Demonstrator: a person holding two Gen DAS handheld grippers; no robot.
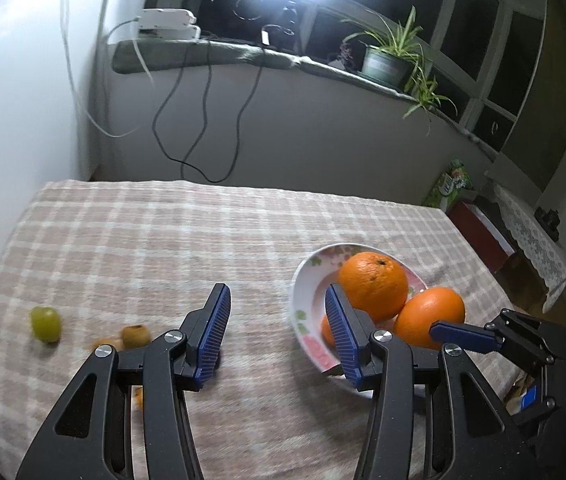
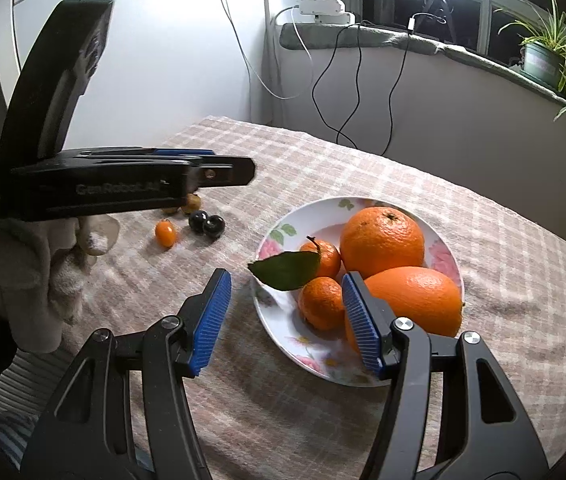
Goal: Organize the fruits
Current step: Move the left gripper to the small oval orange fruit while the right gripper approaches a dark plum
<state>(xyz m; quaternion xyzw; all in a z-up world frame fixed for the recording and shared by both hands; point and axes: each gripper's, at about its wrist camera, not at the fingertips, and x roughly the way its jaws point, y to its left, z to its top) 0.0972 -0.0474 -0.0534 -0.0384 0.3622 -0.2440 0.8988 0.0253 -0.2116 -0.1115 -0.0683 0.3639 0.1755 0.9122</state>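
Ribbed blue pads (image 2: 211, 320) of the right gripper (image 2: 287, 322) stand apart and empty over a round floral plate (image 2: 279, 236) holding two dimpled oranges (image 2: 381, 240), two smaller mandarins (image 2: 321, 302) and a leaf (image 2: 285, 270); the left gripper (image 1: 279, 334) is likewise spread, holding nothing. On the checked cloth (image 1: 163, 240) lie a blurred green grape (image 1: 45, 323), a kumquat (image 2: 165, 233) and two dark cherries (image 2: 207, 222); other small fruits are half hidden.

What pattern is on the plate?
White plate with pink flowers and green leaves; right wrist view shows it best.
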